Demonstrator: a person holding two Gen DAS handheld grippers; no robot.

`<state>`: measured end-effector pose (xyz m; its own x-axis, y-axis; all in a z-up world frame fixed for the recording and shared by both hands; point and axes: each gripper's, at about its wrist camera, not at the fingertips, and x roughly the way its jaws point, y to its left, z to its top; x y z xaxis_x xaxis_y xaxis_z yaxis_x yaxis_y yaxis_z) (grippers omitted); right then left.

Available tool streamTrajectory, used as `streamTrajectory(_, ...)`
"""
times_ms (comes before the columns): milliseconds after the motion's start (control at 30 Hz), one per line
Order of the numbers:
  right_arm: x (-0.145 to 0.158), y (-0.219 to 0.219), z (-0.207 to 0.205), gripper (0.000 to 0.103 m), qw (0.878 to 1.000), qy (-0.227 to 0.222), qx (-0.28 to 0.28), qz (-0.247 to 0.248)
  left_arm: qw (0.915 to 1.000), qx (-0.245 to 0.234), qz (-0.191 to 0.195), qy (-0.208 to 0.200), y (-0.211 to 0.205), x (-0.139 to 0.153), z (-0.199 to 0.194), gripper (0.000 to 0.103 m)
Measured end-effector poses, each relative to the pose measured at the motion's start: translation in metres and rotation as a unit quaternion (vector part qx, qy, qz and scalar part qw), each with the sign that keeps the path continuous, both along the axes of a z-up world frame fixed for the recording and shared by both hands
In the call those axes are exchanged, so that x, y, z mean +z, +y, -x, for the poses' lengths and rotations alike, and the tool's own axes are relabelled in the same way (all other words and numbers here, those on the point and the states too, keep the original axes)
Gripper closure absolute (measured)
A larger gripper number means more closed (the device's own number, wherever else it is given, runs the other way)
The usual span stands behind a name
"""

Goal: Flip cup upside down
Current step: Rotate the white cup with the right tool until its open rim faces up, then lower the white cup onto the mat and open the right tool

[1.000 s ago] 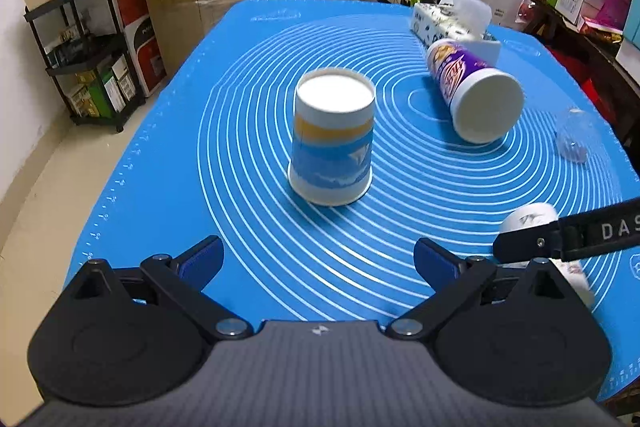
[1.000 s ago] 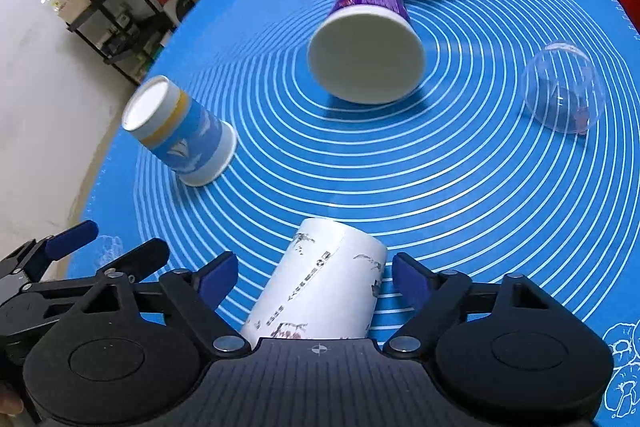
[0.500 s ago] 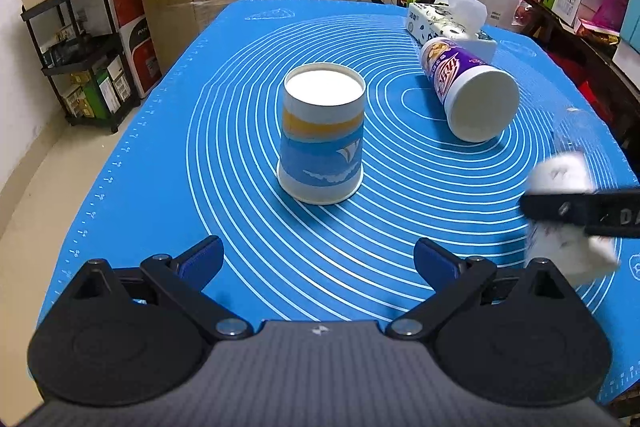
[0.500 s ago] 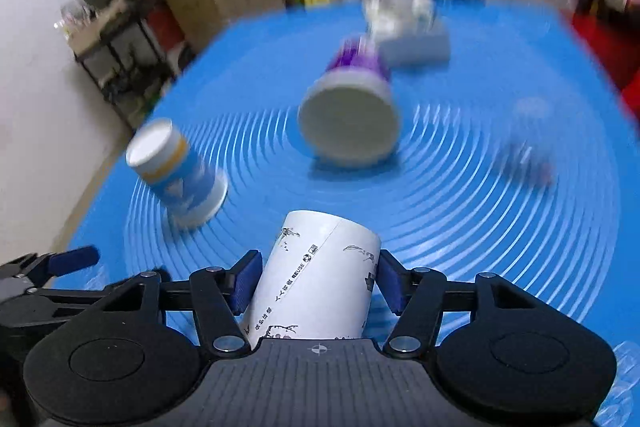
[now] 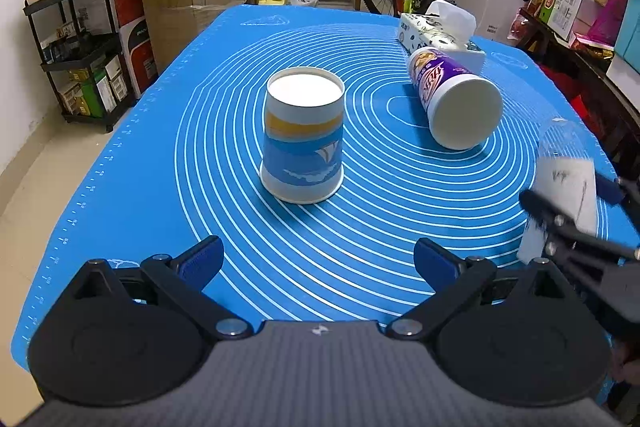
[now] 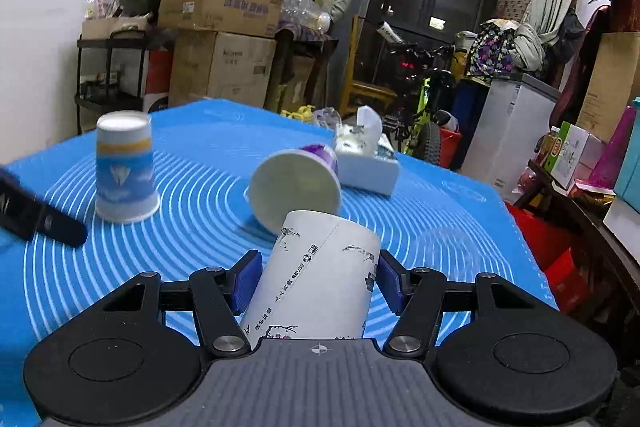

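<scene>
The right gripper [image 6: 318,281] is pinching the white cup [image 6: 316,283] between its blue fingers [image 6: 247,281], one pressing each side of the wall, and is carrying it clear of the blue mat [image 6: 200,227] on the desk. The step in hand looks like the turn itself: the cup is up in the air and needs rolling round until its open mouth faces down, then lowering flat onto a bare part of the mat. Its long axis is running forward along the fingers and tilting up toward 1 o'clock in the right wrist view; the far end showing there is blurred at the rim, so I cannot tell whether it is mouth or base. In the left wrist view the same cup [image 5: 568,195] is showing at 3 o'clock, motion-blurred.

The left gripper [image 5: 318,261] is hovering low over the near edge with its fingers spread wide and holding nothing.

Further out, at 12 o'clock from the left gripper, a blue sailboat cup [image 5: 303,135] is standing upside down. Beyond it, at 1 o'clock, a purple cup [image 5: 452,97] is lying on its side, and a tissue box [image 5: 436,33] is sitting just behind that.
</scene>
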<state>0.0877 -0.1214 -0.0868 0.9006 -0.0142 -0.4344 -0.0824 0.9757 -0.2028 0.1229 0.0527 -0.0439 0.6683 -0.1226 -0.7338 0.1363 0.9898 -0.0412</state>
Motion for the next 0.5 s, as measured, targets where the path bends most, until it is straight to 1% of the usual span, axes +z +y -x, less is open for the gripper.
streamTrajectory(100,-0.001,0.003,0.017,0.04,1.0,-0.001,0.007,0.007,1.0,-0.002,-0.001,-0.003,-0.002,0.0,0.002,0.003)
streamTrajectory(233,0.0,0.001,0.032,0.041,1.0,0.015,0.009,0.003,0.9999,-0.009,0.003,-0.004,-0.006,-0.001,0.006,0.003)
streamTrajectory(433,0.0,-0.013,0.039,0.041,0.999,0.041,0.0,-0.033,0.9995,-0.023,-0.006,-0.019,-0.017,-0.002,0.017,0.003)
streamTrajectory(500,0.001,-0.015,0.038,0.036,0.998,0.049,-0.005,-0.037,0.9993,-0.028,-0.004,-0.023,-0.021,-0.001,0.022,0.003)
